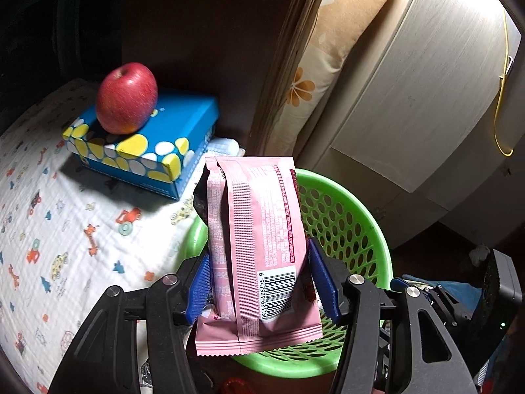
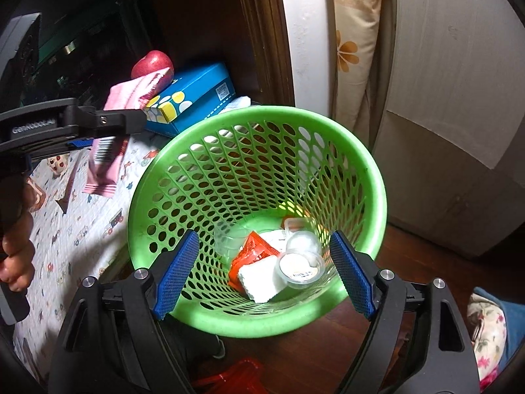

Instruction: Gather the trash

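1. Left wrist view: the pink snack wrapper is clamped in the left hand-held gripper, held over the near rim of the green basket.
2. Next move, as judged: the wrapper is carried over the opening and released.
3. The right hand-held gripper is held apart and empty above the basket, possibly crowding the drop.
4. An apple on a blue tissue box is left aside on the bed.

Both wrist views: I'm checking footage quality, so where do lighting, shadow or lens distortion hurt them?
Left wrist view: hard light from one side, the blue box throws a dark shadow on the printed cloth; corners vignette black. Right wrist view: the green basket is well lit, the upper left is nearly black, straight cabinet edges bow from the fisheye.
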### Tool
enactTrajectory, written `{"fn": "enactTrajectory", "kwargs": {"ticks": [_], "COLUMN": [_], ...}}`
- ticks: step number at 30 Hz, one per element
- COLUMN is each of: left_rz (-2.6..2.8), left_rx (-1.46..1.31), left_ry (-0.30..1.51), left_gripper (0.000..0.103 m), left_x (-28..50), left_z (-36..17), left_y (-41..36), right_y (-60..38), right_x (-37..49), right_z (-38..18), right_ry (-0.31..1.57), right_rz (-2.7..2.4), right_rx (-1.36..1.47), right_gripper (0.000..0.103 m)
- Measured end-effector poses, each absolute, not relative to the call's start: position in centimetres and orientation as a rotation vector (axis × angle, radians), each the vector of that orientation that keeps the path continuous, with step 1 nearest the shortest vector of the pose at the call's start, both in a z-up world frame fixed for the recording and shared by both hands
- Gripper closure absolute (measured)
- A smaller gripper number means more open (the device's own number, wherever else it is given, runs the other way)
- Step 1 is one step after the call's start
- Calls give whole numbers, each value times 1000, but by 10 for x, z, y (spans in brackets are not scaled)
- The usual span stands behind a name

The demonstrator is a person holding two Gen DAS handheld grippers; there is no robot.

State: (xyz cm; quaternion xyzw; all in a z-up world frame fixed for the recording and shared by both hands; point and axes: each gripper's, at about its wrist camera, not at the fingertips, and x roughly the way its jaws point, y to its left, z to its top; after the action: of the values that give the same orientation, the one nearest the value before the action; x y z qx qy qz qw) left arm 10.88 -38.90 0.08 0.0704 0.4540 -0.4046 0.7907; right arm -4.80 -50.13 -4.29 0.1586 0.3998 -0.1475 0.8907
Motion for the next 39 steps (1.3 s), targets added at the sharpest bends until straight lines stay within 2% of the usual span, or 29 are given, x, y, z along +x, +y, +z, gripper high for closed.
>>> {"fn": "enactTrajectory", "kwargs": {"ticks": [3, 6, 9, 11, 23, 39], "left_rz": [-880, -886, -896, -891, -818, -568], "left_rx": [157, 161, 158, 164, 174, 147], "left_ry": [990, 999, 999, 995, 937, 878], "left_gripper": [44, 34, 31, 25, 17, 11], "left_x": [108, 106, 105, 104, 107, 126], "left_z": [-6, -11, -14, -16, -8, 3], "left_y": [-394, -397, -398, -397, -357, -248], "right_y": [-503, -504, -504, -503, -486, -437], "right_x": [-52, -56, -59, -60, -51, -19], "right_z": [-43, -45, -47, -48, -46, -25], "right_ry": [830, 831, 835, 840, 840, 803], "right_rz": [-310, -312, -312, -310, -280, -170], "right_rx": [334, 342, 352, 353, 331, 283], "right_gripper": [22, 22, 22, 22, 20, 15]}}
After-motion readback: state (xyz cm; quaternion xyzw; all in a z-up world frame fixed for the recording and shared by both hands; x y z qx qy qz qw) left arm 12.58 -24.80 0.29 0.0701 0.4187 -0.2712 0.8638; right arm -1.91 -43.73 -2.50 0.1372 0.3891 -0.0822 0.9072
